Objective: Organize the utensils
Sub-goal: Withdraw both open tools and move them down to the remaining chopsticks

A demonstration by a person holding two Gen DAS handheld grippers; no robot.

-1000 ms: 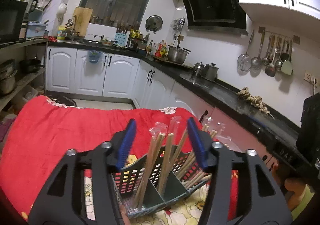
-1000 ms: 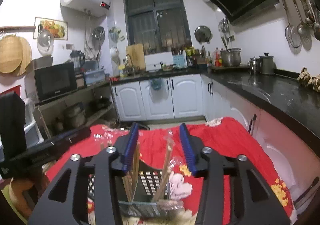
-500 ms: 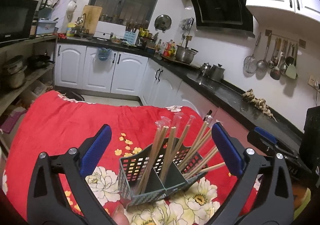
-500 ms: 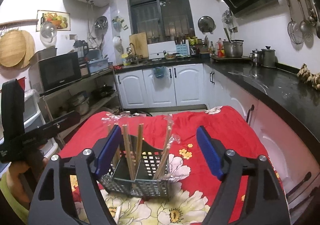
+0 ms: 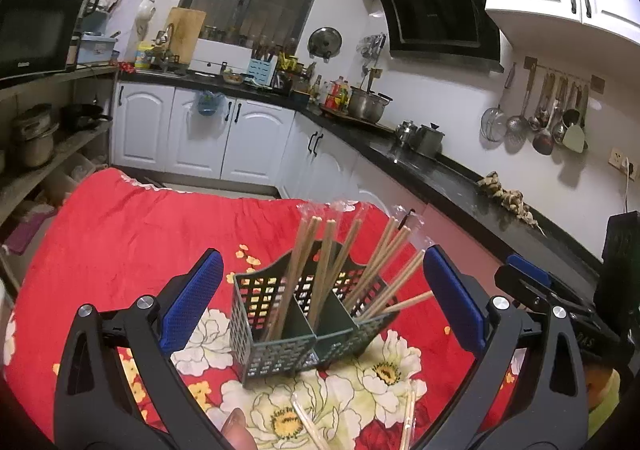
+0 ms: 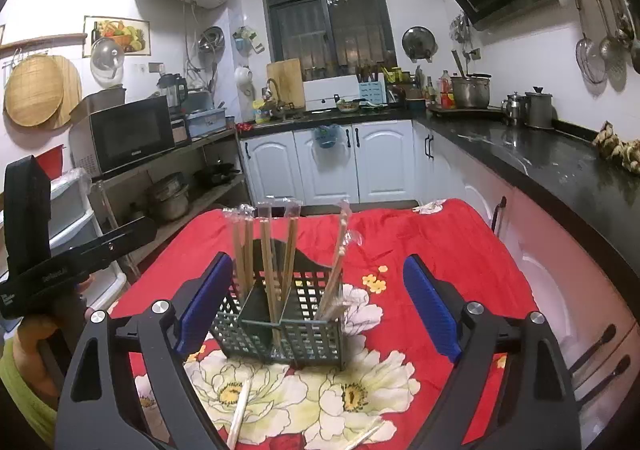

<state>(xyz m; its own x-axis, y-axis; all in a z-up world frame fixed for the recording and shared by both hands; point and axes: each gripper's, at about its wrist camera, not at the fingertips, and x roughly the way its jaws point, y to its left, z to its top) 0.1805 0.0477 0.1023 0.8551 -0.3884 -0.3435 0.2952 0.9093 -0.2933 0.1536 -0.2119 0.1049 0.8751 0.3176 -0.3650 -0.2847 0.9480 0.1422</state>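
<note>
A dark green slotted utensil basket (image 5: 280, 346) stands on the red flowered tablecloth (image 5: 112, 234); it also shows in the right wrist view (image 6: 304, 338). Several wrapped wooden chopsticks (image 5: 320, 262) stand in its compartments, seen also in the right wrist view (image 6: 266, 250). My left gripper (image 5: 322, 302) is open wide and empty, just short of the basket. My right gripper (image 6: 318, 298) is open wide and empty, on the basket's other side. Loose wrapped chopsticks (image 5: 406, 422) lie on the cloth in front; in the right wrist view they (image 6: 240, 410) lie near the lower edge.
A black counter (image 5: 440, 177) with white cabinets runs along the right. Open shelves (image 6: 176, 185) with pots and a microwave stand on the left. The other hand-held gripper (image 6: 72, 250) shows at the left of the right wrist view.
Both grippers have opened wide and pulled back from the basket. The chopsticks they were shut around now stand free in the basket.
</note>
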